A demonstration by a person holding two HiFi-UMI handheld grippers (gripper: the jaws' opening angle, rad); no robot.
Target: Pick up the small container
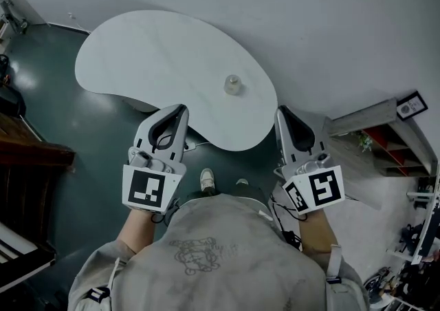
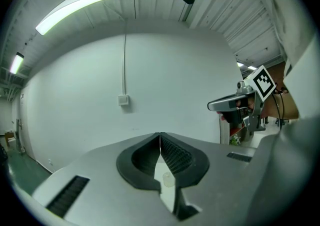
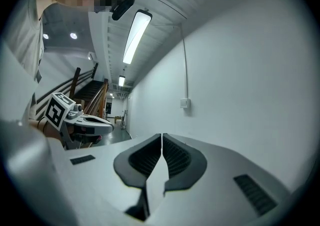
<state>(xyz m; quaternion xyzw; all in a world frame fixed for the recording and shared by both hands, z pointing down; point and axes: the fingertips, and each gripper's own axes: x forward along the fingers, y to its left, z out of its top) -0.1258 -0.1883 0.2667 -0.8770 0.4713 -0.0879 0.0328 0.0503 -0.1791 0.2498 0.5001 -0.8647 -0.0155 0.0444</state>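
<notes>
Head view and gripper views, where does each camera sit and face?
Head view: on the person's head, steeply down at table, small container, left gripper, right gripper, torso.
Left gripper view: rides it, along its shut jaws toward the wall; right gripper at right.
Right gripper view: likewise, shut; left gripper at left.
Both gripper views share the wall box.

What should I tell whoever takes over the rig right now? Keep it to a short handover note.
Left gripper: jaws together, empty, held at the table's near edge.
Right gripper: jaws together, empty, just off the table's near edge.
Small container: standing on the white table, ahead of both grippers, neither touching it.
Done: nothing picked up yet.
Left: open one gripper, reach to the container, close on it, lift.
</notes>
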